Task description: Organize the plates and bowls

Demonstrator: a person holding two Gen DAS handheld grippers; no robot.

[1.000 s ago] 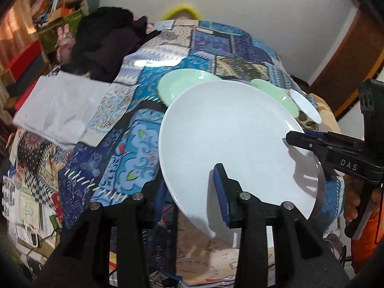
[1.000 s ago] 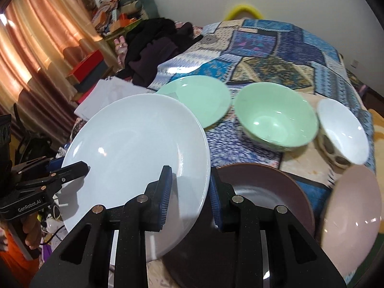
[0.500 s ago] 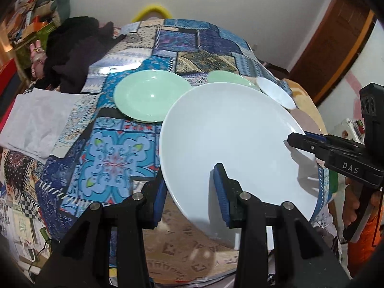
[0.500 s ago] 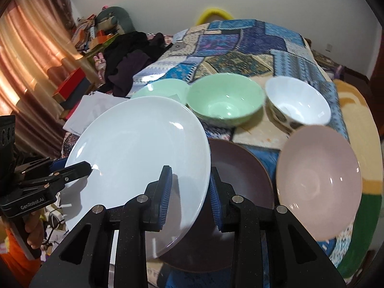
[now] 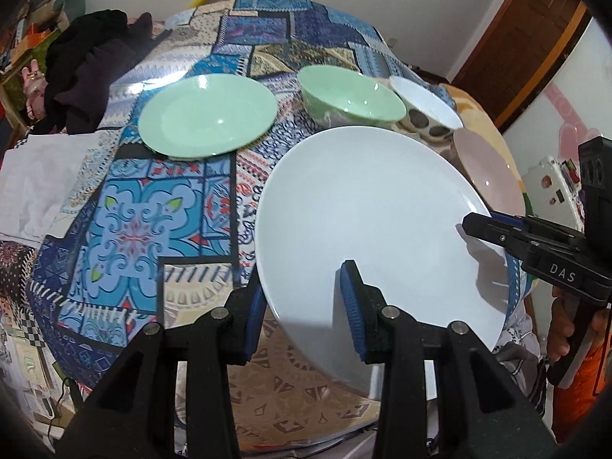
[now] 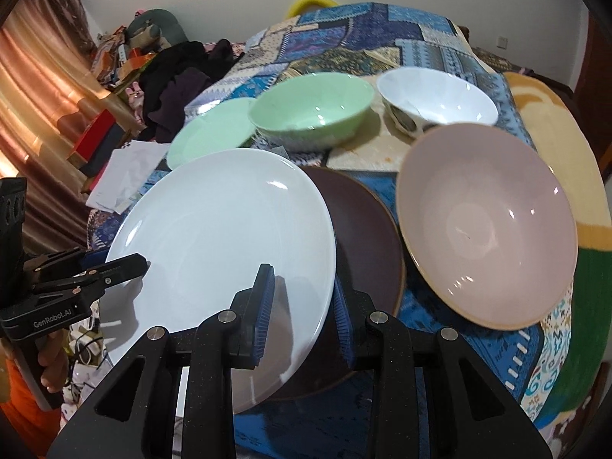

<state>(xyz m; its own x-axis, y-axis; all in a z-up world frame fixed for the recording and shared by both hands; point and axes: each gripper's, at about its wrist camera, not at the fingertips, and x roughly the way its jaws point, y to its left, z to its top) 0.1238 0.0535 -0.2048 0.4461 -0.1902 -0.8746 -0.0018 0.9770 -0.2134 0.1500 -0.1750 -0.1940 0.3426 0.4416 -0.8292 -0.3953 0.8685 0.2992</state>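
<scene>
Both views are evenly and fairly brightly lit from overhead; small glints sit on the white plate (image 6: pixel 229 237), the pink bowl (image 6: pixel 485 225) and the green bowl (image 6: pixel 311 113); the tongs cast soft grey shadows across the white plate; warm light glows through the curtain (image 6: pixel 42 88) at left; fisheye bending curves the bed (image 5: pixel 126 214), dark vignette fills the corners; far dishes look slightly soft.

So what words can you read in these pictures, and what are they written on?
"DAS": white letters on the black right tool, seen from the left camera.
"GenRobot.AI": white letters on the black left tool, seen from the right camera.
The stickers on the white box at the right edge are too small to read.
The white plate and the bowls show no writing.
</scene>
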